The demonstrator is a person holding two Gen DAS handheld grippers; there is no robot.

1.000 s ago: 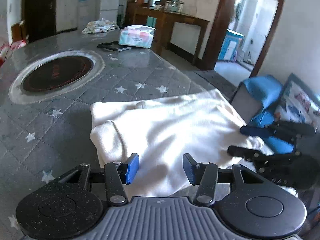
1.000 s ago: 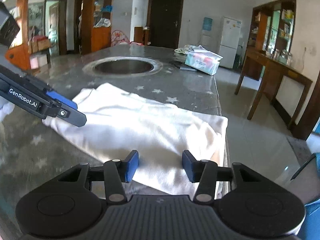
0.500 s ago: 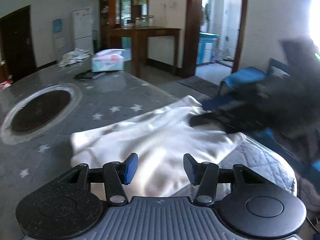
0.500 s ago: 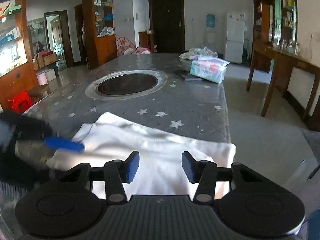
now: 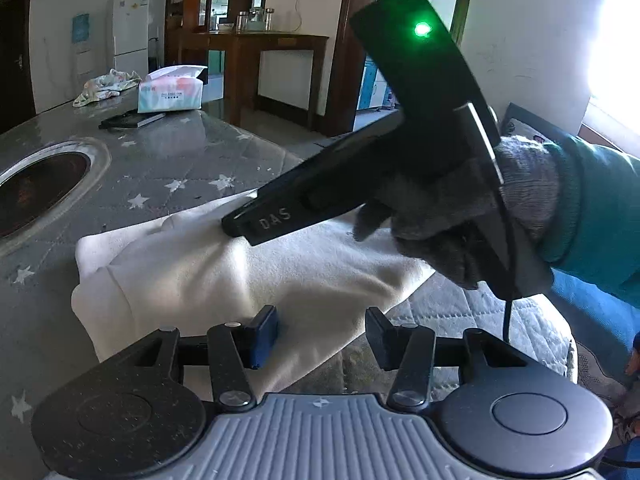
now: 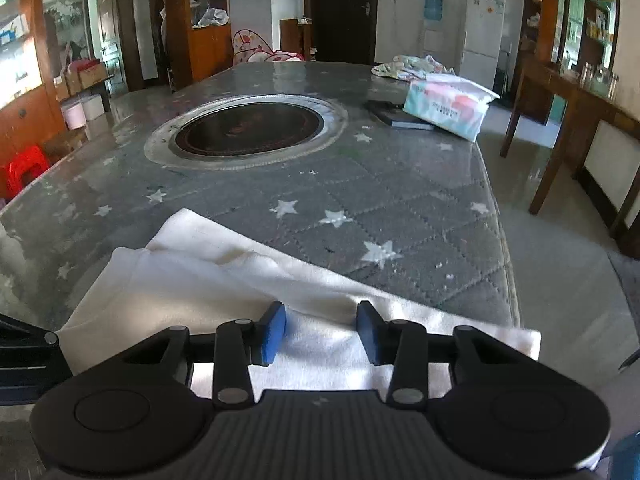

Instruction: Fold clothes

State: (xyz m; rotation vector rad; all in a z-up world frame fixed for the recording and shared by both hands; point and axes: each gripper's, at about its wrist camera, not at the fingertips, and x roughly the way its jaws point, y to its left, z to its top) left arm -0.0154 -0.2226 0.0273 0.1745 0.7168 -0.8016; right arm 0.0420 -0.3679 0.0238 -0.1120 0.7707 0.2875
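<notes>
A folded cream-white garment (image 5: pixel 224 276) lies at the near corner of the grey star-patterned table (image 5: pixel 168 160). My left gripper (image 5: pixel 322 334) hovers open over the garment's near edge, nothing between its blue pads. In the left wrist view the right gripper (image 5: pixel 236 230), held by a gloved hand (image 5: pixel 452 216), presses its tip down on top of the garment. From the right wrist view that gripper (image 6: pixel 322 332) stands open just above the white cloth (image 6: pixel 192 288), its fingers spread over a fold.
A round hotpot burner (image 6: pixel 248 128) is set into the middle of the table. A tissue pack (image 6: pixel 446 108), a dark book (image 6: pixel 400 118) and a crumpled cloth (image 6: pixel 412 66) lie at the far end. The table's right edge (image 6: pixel 504 256) drops to the floor; a wooden side table (image 6: pixel 568 92) stands beyond.
The right gripper has swung in over the garment and lowered onto its top. The left gripper has drawn back toward the garment's near edge. Both stayed open.
</notes>
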